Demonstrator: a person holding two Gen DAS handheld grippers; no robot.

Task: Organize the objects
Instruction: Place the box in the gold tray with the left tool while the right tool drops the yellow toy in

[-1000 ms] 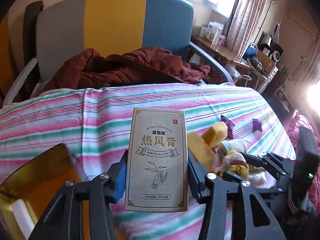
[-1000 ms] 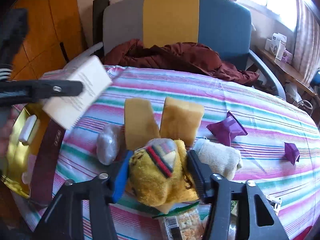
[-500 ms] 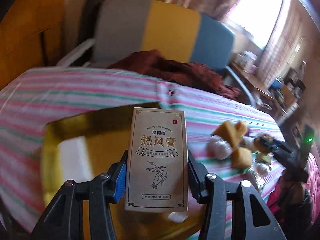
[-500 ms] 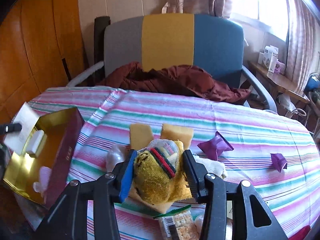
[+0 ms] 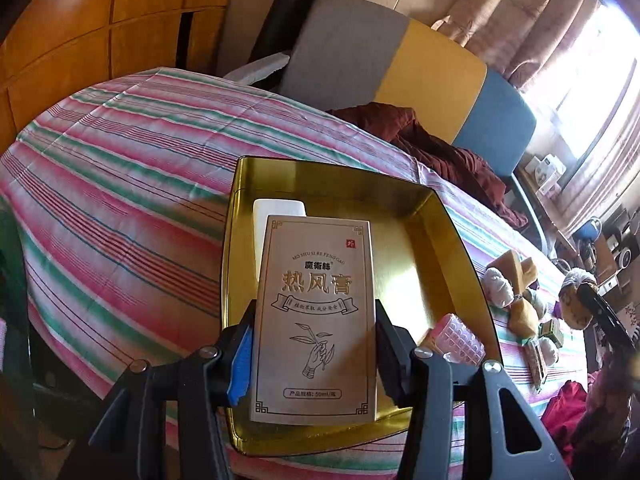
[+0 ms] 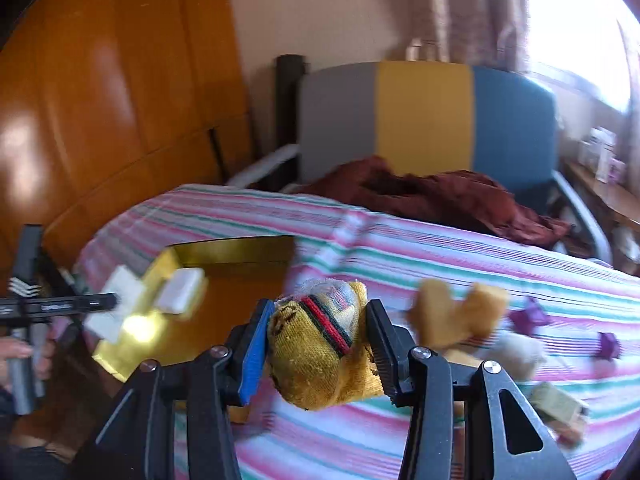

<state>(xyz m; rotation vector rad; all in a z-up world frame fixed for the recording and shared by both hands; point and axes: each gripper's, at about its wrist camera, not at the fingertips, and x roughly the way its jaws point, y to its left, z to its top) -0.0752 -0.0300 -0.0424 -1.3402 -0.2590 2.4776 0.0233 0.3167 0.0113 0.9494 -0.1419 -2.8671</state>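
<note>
While the left gripper (image 5: 314, 354) clamps a tan carton (image 5: 316, 320) above the gold tray (image 5: 452, 232), one white block (image 5: 279, 209) and one pink blister pack (image 5: 456, 340) lie inside. Right gripper (image 6: 316, 354) squeezes a yellow sock bundle (image 6: 320, 356) over the striped cloth (image 6: 460, 256). Beyond it lie two tan sponges (image 6: 460, 312) and two purple wrappers (image 6: 530, 318).

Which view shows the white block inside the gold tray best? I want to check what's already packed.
The right wrist view: the white block lies whole, though blurred, in the gold tray. In the left wrist view the carton held in the left gripper hides all but the block's top edge.
</note>
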